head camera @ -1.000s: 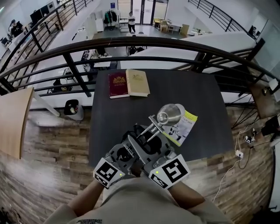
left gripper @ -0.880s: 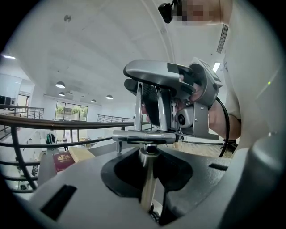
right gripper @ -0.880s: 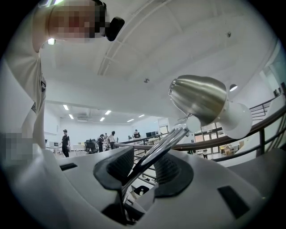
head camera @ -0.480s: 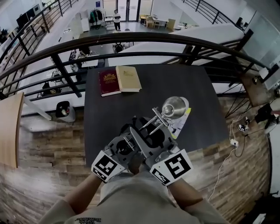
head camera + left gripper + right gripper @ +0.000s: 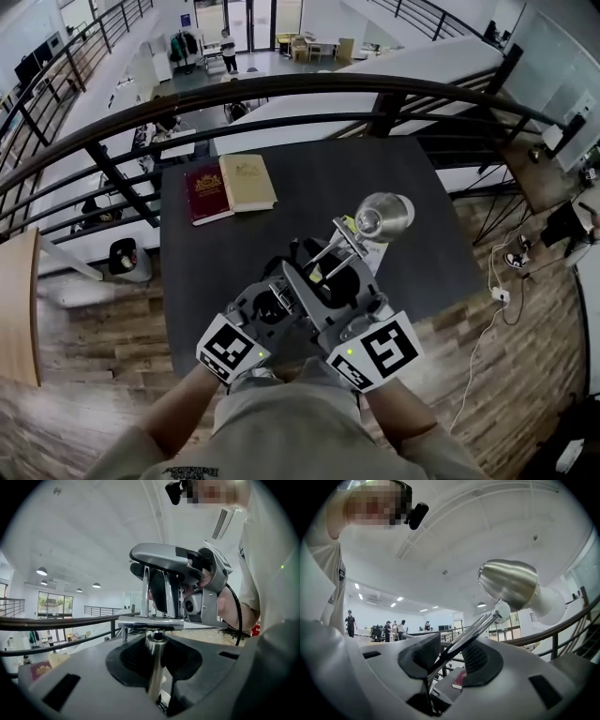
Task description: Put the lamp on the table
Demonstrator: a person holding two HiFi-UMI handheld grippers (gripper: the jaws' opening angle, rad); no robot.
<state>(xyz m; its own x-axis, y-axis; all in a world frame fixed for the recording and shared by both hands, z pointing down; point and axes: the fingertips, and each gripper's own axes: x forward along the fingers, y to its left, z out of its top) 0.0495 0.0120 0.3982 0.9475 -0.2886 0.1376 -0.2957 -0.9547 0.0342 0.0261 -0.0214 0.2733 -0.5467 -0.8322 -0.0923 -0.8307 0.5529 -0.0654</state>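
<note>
Firmly, the right hand-held gripper [image 5: 446, 657] clamps the lamp [image 5: 510, 584].

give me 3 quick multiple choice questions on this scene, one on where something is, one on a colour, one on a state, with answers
1. Where on the table do the two books lie?
A) far left corner, by the railing
B) near right corner
C) under the lamp

2. What colour is the lamp's shade?
A) red
B) silver
C) green

3. What is the right tool doing?
A) open, empty
B) out of view
C) shut on the lamp's arm

Answers:
1 A: the head view shows both books side by side at the far left corner.
2 B: the shade is shiny silver metal.
3 C: in the right gripper view the pads close on the thin metal arm.
</note>
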